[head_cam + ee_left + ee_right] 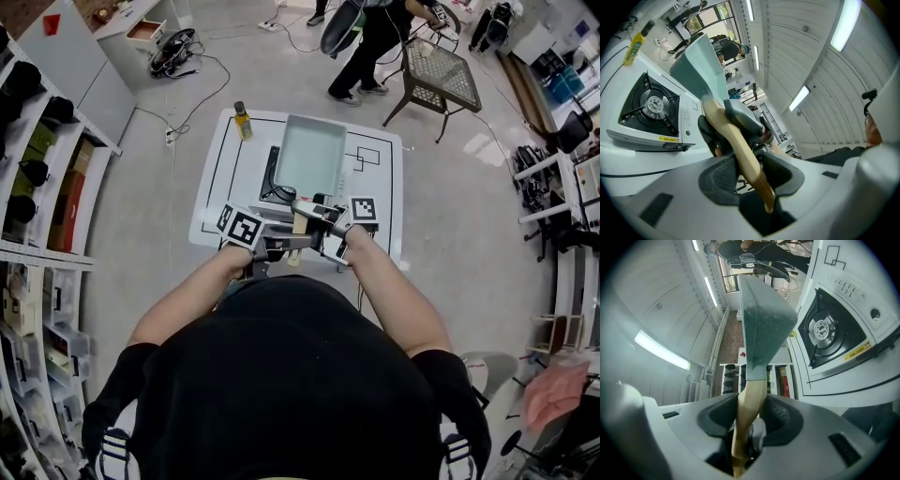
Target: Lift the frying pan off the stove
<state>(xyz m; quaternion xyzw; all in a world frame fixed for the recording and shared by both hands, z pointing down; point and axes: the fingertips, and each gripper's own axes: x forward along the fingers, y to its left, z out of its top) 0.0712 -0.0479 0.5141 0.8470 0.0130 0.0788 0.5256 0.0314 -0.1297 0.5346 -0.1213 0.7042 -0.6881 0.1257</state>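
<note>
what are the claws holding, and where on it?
Both the left claw and right claw grip the pale green rectangular frying pan by its light wooden handle.

Bright, even light is filling every view. In the left gripper view, ceiling strip lights (845, 26) above and to the right of the frying pan (700, 63) are burning out to pure white. Another strip is glowing to the pan's left in the right gripper view. From the head camera, the white tabletop (230, 178) around the pan is glaring slightly, and shadows on the floor (150, 216) beyond the pan are lying soft. Both gripper views are bending straight lines and darkening to black at the corners. The pan is showing fairly sharp, while the grey jaws nearest each lens are blurring.
</note>
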